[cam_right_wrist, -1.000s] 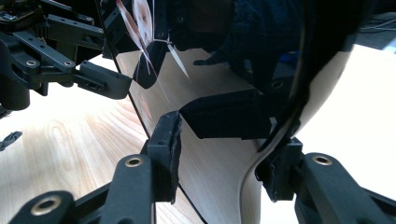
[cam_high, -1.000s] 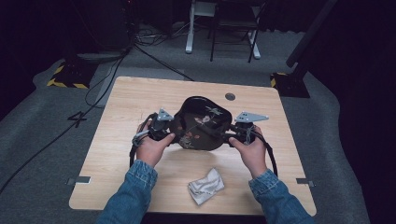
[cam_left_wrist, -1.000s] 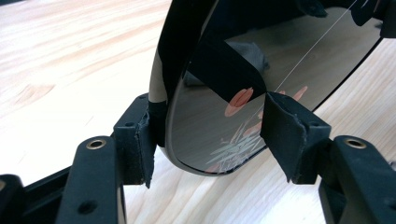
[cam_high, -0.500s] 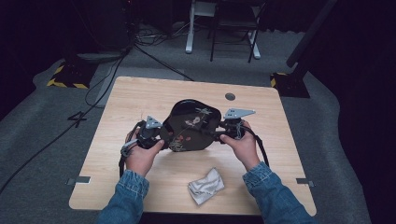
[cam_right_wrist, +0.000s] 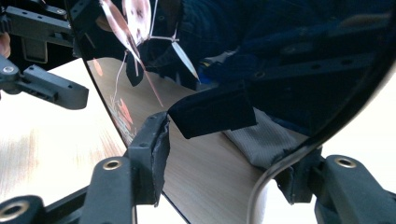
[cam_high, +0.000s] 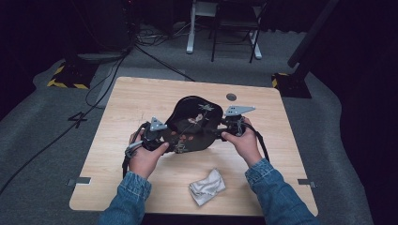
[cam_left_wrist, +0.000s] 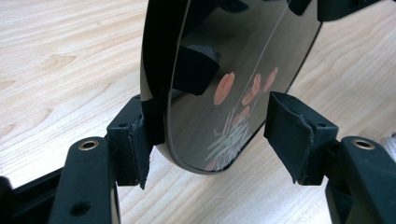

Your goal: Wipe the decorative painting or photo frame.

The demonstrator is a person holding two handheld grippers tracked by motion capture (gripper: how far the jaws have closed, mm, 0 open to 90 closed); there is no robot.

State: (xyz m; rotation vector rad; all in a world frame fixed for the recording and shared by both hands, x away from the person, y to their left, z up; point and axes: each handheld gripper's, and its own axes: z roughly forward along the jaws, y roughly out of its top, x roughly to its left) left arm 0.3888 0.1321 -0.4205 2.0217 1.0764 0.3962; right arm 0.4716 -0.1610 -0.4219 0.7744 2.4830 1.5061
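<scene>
Centrally, a black lacquered tray [cam_high: 195, 124] with a painted flower sprig sits tilted over the middle of the table [cam_high: 141, 98], spanned between both grippers.

Left gripper [cam_high: 157, 136]: jaws straddle the tray's near-left rim. In the left gripper view one pad [cam_left_wrist: 135, 140] lies against the rim's outer face while the other pad [cam_left_wrist: 292, 128] stands off the glossy face, so the bite is loose. Its jaws have just been opening.

Right gripper [cam_high: 227, 129]: jaws straddle the right rim. In the right gripper view one pad [cam_right_wrist: 152, 149] meets the mirror surface; the far pad is half hidden behind the rim, contact unclear. These jaws have also just been opening.

Risk, as I judge it: with both bites slackening, the slick lacquer could slide off the pads and the tray drop flat or skid.

Tray: thin, rounded, raised lip, mirror-glossy, pink-orange blossoms. Table: pale wood grain, matte. Crumpled grey cloth [cam_high: 206, 187] lies near the front edge, apart from the tray.
</scene>
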